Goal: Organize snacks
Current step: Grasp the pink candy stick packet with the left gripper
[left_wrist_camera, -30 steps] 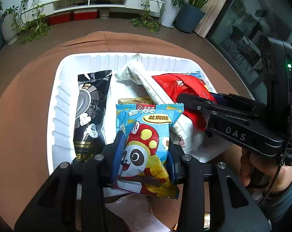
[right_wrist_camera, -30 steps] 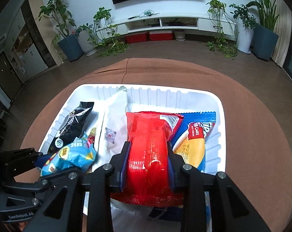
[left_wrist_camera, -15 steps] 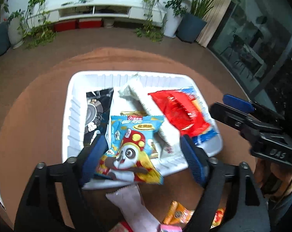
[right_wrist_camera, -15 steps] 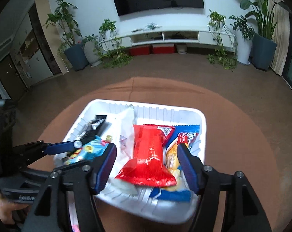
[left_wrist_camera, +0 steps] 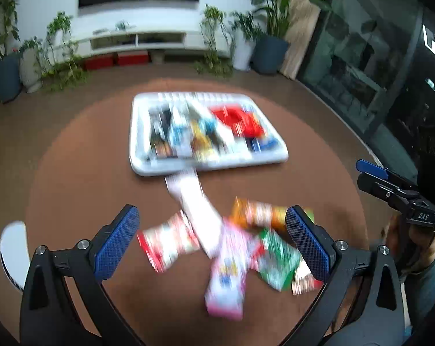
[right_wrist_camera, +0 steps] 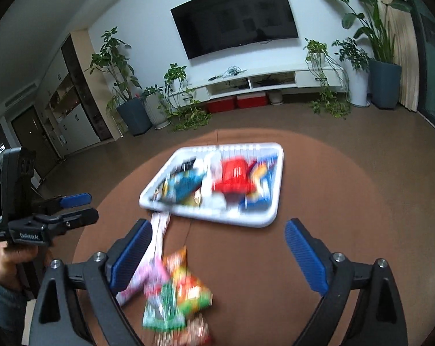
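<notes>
Tabletop [left_wrist_camera: 73,173], round and brown, carries all task items. White tray [left_wrist_camera: 136,170] sits toward the far side of it and holds several snack packets side by side, among them a red packet [left_wrist_camera: 236,121] toward the right, a blue packet [right_wrist_camera: 188,183] and a black packet [left_wrist_camera: 160,127] at the left; motion blur hides finer detail. Loose snack pile [left_wrist_camera: 234,248] lies on the bare tabletop on the near side of the tray, with one long white packet [left_wrist_camera: 188,193] reaching up to the tray's near rim. Left tongs [left_wrist_camera: 211,242] have just been opening and stand wide, nothing between the pads, above the loose pile. Right tongs [right_wrist_camera: 217,256] have likewise just been opening and stand wide and empty, apart from the tray.
</notes>
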`<state>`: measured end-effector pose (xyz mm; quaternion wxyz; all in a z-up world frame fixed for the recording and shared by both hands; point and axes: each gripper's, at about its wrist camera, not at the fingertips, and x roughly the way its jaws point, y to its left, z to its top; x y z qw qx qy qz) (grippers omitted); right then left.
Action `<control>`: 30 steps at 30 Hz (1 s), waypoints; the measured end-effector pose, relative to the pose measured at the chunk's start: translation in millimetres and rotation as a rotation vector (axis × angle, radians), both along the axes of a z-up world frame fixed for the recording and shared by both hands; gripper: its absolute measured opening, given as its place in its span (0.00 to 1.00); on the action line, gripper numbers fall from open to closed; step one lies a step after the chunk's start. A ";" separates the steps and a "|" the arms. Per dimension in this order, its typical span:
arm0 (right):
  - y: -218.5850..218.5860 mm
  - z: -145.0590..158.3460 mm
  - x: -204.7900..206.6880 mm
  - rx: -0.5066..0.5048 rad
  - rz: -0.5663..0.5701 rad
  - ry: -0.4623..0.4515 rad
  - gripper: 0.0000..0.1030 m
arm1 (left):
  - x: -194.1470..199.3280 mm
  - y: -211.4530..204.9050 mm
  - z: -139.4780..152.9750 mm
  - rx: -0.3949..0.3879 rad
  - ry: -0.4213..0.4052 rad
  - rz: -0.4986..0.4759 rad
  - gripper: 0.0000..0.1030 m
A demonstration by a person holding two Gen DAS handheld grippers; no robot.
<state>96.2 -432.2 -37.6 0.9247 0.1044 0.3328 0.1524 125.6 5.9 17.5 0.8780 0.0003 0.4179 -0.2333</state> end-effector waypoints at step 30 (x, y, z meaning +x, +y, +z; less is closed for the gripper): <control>25.6 -65.3 -83.6 0.115 0.030 0.147 0.69 | 3.1 -65.7 -90.5 0.319 0.182 -0.179 0.43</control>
